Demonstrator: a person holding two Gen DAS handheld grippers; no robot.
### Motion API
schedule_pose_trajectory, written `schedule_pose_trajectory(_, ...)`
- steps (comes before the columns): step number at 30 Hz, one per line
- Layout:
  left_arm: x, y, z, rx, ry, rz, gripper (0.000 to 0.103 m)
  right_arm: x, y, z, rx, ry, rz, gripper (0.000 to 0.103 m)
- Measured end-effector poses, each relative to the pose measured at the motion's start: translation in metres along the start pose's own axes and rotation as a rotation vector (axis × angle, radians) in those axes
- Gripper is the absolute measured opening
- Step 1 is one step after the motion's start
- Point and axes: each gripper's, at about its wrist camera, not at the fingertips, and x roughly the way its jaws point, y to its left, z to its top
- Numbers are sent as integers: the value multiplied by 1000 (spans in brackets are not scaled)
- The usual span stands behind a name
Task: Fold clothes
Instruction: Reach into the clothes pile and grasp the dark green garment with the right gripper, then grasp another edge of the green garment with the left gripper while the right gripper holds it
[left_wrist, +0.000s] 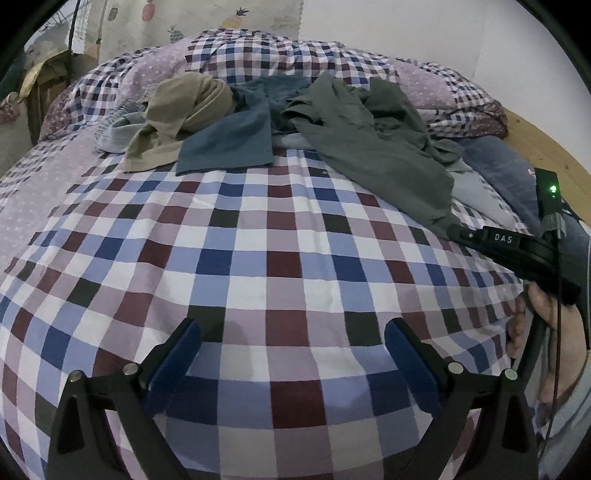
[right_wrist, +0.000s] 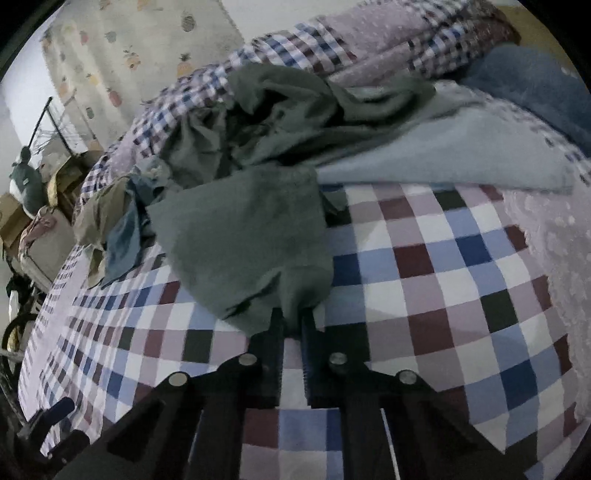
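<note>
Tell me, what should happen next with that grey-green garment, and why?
Probably the right gripper should draw the grey-green garment toward the open checked bedcover, clear of the pile. Its fingers are shut on one edge, while the rest lies tangled among the other clothes. The left gripper hangs open over bare cover, free to take a second corner.

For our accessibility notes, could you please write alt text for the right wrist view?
The right gripper is shut on the edge of a grey-green garment trailing from a pile of clothes on a checked bedspread.
</note>
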Motion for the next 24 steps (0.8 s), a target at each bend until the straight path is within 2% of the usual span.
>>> schedule_pose_trajectory(4,-8,2,2,-18,-12,-30,100,-24,25,-11,-78,-34,40,5)
schedule_pose_trajectory(8,-26,8,6,-79,-32,-111,100,-52,61,-40,-195,-53,69,4)
schedule_pose_trajectory(13,-52,15,8,-123,-80,-188,100,-80,100,-79,-269,-4,135,4)
schedule_pose_trajectory(19,-81,11,9,-90,-116,-256,100,-121,128,-118,-285,17,211,4)
schedule_pose_trajectory(24,-111,2,2,-14,-152,-292,100,-151,153,-156,-367,41,306,7)
